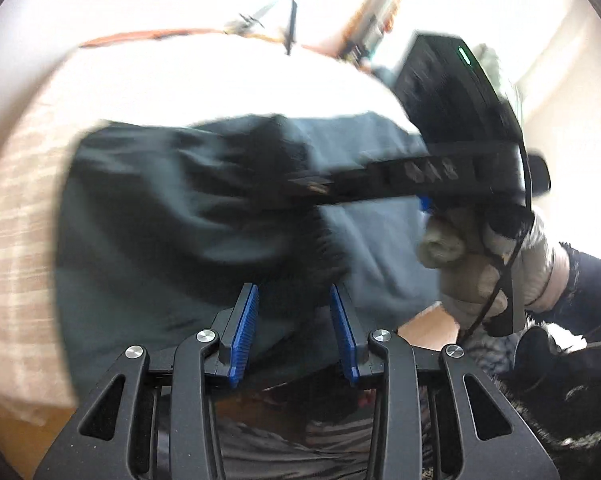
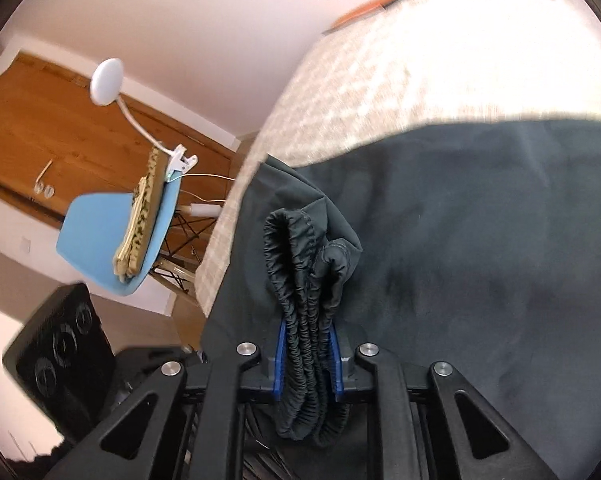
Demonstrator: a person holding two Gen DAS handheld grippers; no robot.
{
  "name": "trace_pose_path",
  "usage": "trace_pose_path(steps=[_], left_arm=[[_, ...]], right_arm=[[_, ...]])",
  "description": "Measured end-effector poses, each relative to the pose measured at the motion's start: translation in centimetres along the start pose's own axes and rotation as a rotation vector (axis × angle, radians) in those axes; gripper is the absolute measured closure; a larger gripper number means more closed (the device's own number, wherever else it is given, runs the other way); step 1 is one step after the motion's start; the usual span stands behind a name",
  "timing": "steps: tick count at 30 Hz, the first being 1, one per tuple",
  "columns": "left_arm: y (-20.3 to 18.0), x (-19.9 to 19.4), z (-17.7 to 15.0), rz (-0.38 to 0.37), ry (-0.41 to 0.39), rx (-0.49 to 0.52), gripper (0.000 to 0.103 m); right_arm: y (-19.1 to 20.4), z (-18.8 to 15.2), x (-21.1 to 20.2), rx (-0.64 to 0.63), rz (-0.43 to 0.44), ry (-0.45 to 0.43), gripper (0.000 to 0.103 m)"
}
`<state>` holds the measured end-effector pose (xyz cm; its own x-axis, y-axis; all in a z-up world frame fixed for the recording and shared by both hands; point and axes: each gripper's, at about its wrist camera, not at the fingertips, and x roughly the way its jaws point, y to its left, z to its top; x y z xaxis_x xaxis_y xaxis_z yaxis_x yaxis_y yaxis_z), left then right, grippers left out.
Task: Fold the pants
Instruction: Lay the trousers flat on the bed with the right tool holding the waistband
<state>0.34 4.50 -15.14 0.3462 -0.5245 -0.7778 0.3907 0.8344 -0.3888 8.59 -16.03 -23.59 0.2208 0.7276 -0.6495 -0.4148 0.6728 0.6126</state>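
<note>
Dark grey pants [image 1: 172,216] lie bunched on a bed with a beige checked cover [image 1: 16,240]. My left gripper [image 1: 294,300] is open, its blue pads on either side of a fold of the pants at the near edge. My right gripper [image 2: 308,340] is shut on the gathered elastic waistband [image 2: 300,280] of the pants [image 2: 480,240] and holds it above the spread cloth. The right gripper also shows in the left wrist view [image 1: 460,176], held in a gloved hand [image 1: 480,264] over the pants' right side.
A blue chair [image 2: 100,240] with folded cloth and a clip-on white lamp [image 2: 108,76] stands left of the bed. A wooden door [image 2: 40,128] is behind it. A black device [image 2: 60,344] sits at lower left. Clutter [image 1: 372,12] lies beyond the bed's far edge.
</note>
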Motion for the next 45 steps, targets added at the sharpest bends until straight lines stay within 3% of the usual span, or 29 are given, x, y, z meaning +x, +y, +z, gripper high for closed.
trace_pose_path(steps=[6,10,14,27,30,37,45], left_arm=[[1.5,-4.5,1.1,0.177,-0.15,-0.032,0.066],[1.8,-4.3,2.0,0.23,-0.171,-0.029,0.063],[1.7,-3.6,2.7,0.218,-0.182,-0.028,0.062],[-5.4,2.1,4.8,0.16,-0.106,0.08,0.059],[-6.1,3.3,5.0,0.148,-0.086,0.083,0.053],[-7.6,6.6,5.0,0.142,-0.01,0.102,0.053],[-8.6,7.6,4.9,0.129,0.018,0.098,0.053]], right_arm=[[-0.9,0.7,-5.4,-0.015,-0.016,-0.014,0.087],[-2.7,0.3,-9.9,0.007,-0.063,-0.054,0.087],[-4.4,-0.5,-14.0,0.035,-0.119,-0.097,0.087],[-10.6,-4.5,-24.0,0.165,-0.249,-0.183,0.087],[-12.6,-5.5,-26.4,0.209,-0.267,-0.198,0.087],[-16.9,-7.8,-30.2,0.283,-0.347,-0.212,0.087],[-20.5,-9.3,-34.6,0.321,-0.451,-0.223,0.087]])
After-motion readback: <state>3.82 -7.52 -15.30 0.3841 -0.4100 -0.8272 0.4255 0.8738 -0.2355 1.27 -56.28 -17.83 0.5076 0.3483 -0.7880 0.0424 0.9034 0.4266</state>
